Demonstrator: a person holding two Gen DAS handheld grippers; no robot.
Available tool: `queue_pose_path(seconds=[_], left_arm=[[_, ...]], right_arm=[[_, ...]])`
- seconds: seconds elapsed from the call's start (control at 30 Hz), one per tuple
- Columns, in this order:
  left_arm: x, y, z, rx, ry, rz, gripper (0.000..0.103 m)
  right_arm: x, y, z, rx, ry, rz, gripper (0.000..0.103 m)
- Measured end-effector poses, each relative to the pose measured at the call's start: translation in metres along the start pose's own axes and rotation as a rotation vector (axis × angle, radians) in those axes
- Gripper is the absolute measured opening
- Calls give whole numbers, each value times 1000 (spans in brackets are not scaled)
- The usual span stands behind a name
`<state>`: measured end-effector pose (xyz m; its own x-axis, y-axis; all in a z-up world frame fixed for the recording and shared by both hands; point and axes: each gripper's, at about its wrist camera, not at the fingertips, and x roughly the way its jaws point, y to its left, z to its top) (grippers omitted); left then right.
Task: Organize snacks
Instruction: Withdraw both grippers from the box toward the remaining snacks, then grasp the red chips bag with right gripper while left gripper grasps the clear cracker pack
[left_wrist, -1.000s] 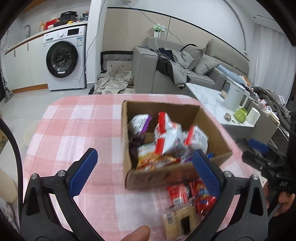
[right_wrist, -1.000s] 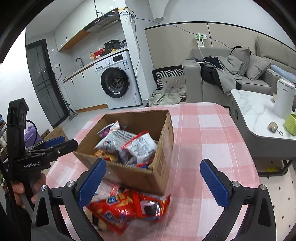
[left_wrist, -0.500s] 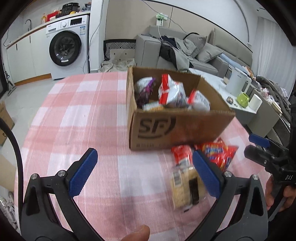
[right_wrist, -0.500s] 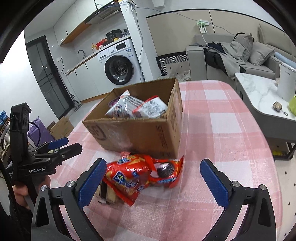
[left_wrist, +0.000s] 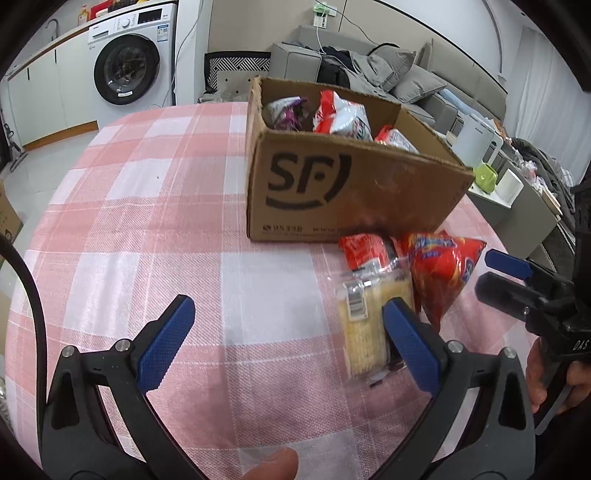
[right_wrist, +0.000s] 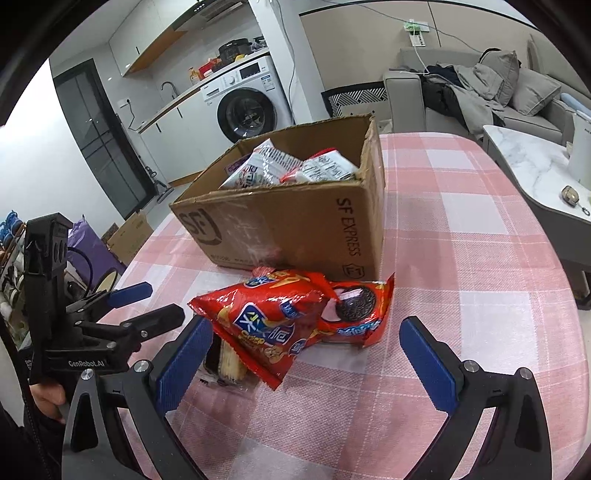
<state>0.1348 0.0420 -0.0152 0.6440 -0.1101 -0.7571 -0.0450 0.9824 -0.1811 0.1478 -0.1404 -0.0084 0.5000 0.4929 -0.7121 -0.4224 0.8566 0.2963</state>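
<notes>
A brown SF cardboard box (left_wrist: 354, 188) holding several snack packs (left_wrist: 341, 116) stands on the pink checked tablecloth (left_wrist: 147, 221); it also shows in the right wrist view (right_wrist: 295, 229). In front of it lie a clear pack of yellow crackers (left_wrist: 364, 325), a small red pack (left_wrist: 360, 249) and a red crisp bag (left_wrist: 441, 273). The right wrist view shows the crisp bag (right_wrist: 266, 321) on a red cookie pack (right_wrist: 354, 310). My left gripper (left_wrist: 284, 339) is open, its right finger beside the crackers. My right gripper (right_wrist: 306, 362) is open, low over the red bags.
A washing machine (left_wrist: 129, 72) and a grey sofa (left_wrist: 369, 74) stand behind the table. A marble side table (right_wrist: 532, 173) with a kettle and cups is to the right. Cardboard boxes (right_wrist: 129, 240) sit on the floor at the left.
Both grippers have dropped lower and closer to the loose packs in front of the box. The box now shows from the side. Both stay open.
</notes>
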Motion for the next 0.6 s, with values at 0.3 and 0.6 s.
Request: queue_pose_path(seconds=[0.3,0.6], left_arm=[[11,-7,-10,13,35,-11,102],[16,3,-15,4,50,-7,102]], right_arm=[[15,9,-2,-22,40,49,103],[31,19,3,-52,62,64,103]])
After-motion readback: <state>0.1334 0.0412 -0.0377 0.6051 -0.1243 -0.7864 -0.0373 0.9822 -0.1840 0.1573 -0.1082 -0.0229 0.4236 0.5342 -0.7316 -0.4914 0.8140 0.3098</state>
